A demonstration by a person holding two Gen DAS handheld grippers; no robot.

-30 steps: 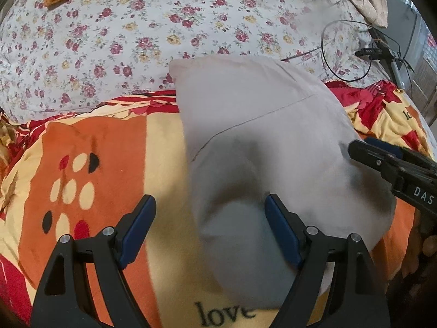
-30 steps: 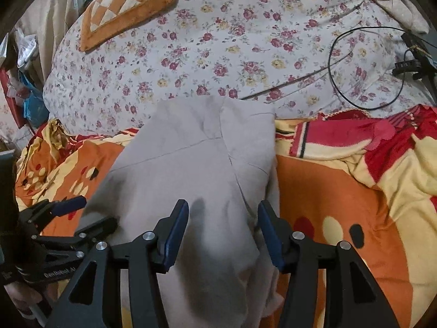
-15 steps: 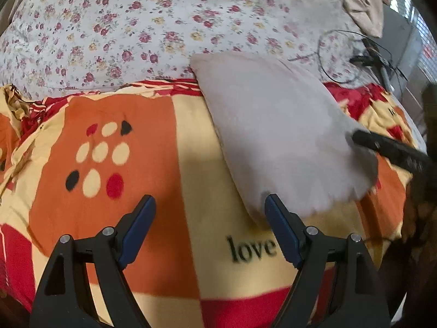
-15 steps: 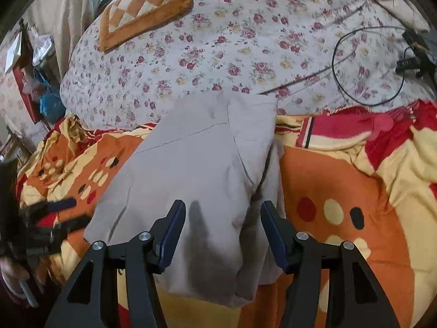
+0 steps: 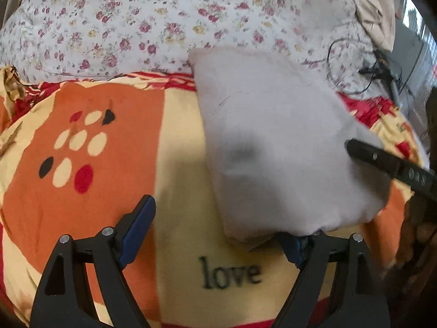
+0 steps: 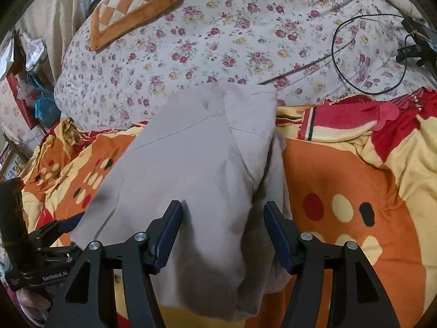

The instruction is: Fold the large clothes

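Observation:
A grey folded garment (image 5: 273, 136) (image 6: 196, 169) lies on the orange, yellow and red blanket (image 5: 95, 177) (image 6: 341, 180), with its far end on the floral sheet (image 5: 164, 22). My left gripper (image 5: 214, 216) (image 6: 54, 229) sits at the garment's near left corner, its jaws opening. That corner drapes over its right finger, and only blanket shows between the fingers. My right gripper (image 6: 222, 205) (image 5: 382, 161) hovers open over the garment's near right part, straddling a raised fold without pressing on it.
A black cable loop (image 6: 368, 54) and a small black device (image 6: 415, 46) lie on the sheet at the far right. An orange checkered cushion (image 6: 136, 5) rests at the far left. Beige cloth (image 5: 377, 8) is piled at the far right corner. Clutter (image 6: 30, 82) stands beside the bed on the left.
My left gripper has slid left off the garment, which earlier filled the space between its fingers. The right gripper's jaws have widened a little and it has drawn back slightly.

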